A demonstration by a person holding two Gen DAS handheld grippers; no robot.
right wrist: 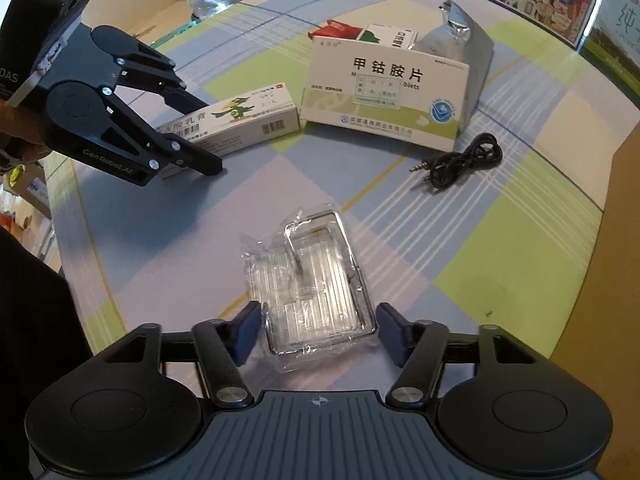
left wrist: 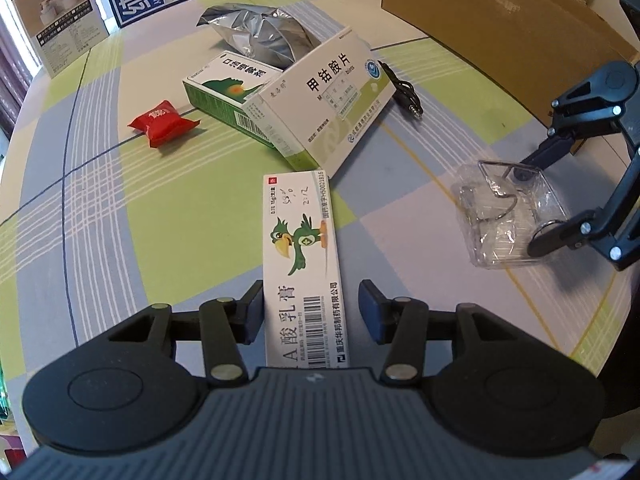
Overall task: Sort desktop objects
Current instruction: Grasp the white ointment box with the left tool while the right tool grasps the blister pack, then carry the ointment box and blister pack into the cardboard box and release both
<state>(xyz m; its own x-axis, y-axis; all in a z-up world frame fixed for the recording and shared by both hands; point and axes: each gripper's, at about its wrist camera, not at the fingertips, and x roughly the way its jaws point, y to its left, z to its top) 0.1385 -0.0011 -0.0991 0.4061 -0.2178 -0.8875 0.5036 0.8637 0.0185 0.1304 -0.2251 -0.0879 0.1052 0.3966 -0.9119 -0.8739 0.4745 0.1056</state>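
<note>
Left tongs (left wrist: 308, 312) spread open astride long white ointment box (left wrist: 304, 256), left pad touching box edge, right pad just clear. Green cartoon bird and barcode on top face, lying flat on checked surface (left wrist: 100, 200). Beyond its far end, large white tablet box (left wrist: 332, 96) leaning on green-and-white box (left wrist: 228, 92); red sachet (left wrist: 162, 124) off to left.

Right tongs (right wrist: 316, 328) open either side of clear plastic packet (right wrist: 308, 280), crinkled, wire clip inside. Black audio cable (right wrist: 460, 160) ahead to right.

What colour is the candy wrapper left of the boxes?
Red candy wrapper, clearest in the left wrist view.
</note>
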